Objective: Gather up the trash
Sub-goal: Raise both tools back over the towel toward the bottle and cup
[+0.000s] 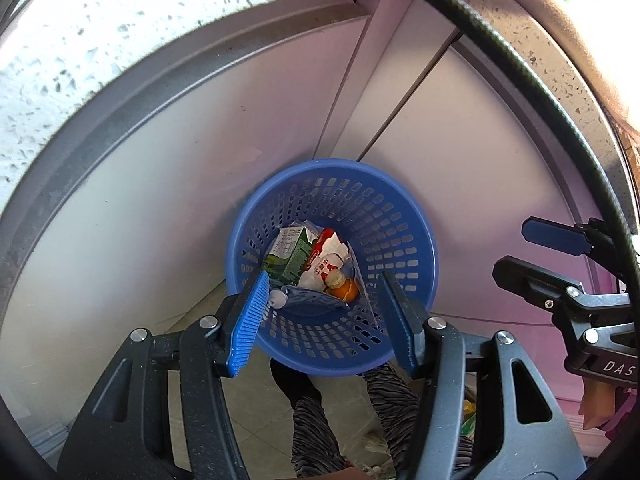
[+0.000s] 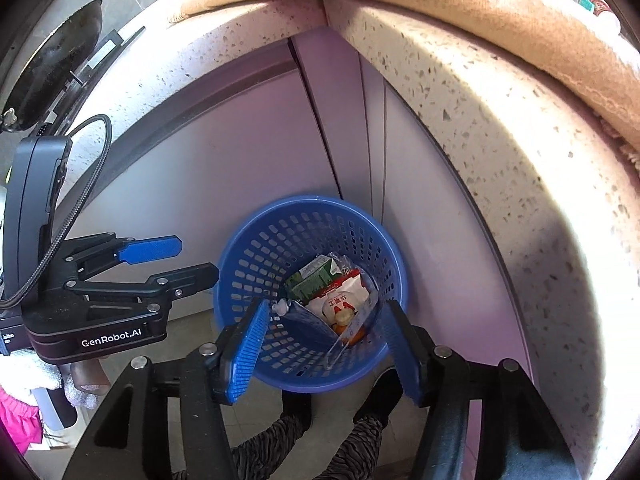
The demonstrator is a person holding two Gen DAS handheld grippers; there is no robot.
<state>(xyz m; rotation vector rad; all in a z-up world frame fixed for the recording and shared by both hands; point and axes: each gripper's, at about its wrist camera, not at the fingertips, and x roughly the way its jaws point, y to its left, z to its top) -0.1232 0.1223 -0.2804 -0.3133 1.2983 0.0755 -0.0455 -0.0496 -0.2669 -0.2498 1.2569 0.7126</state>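
Note:
A blue perforated trash basket (image 1: 360, 196) stands on the floor in a cabinet corner, also in the right wrist view (image 2: 256, 248). Inside lie a green carton (image 1: 290, 256), a red-and-white carton (image 1: 326, 262), an orange item (image 1: 346, 290) and a clear plastic wrapper (image 2: 356, 320). My left gripper (image 1: 326, 316) is open and empty above the basket; it also shows in the right wrist view (image 2: 176, 258). My right gripper (image 2: 326, 344) is open and empty above the basket; it also shows in the left wrist view (image 1: 532, 256).
Pale cabinet doors (image 1: 200, 168) meet in a corner behind the basket, under a speckled stone countertop (image 2: 500, 128). A black pan (image 2: 56, 56) sits on the counter at left. The person's legs (image 1: 316, 420) stand on the tiled floor below. A black cable (image 1: 540, 92) hangs across.

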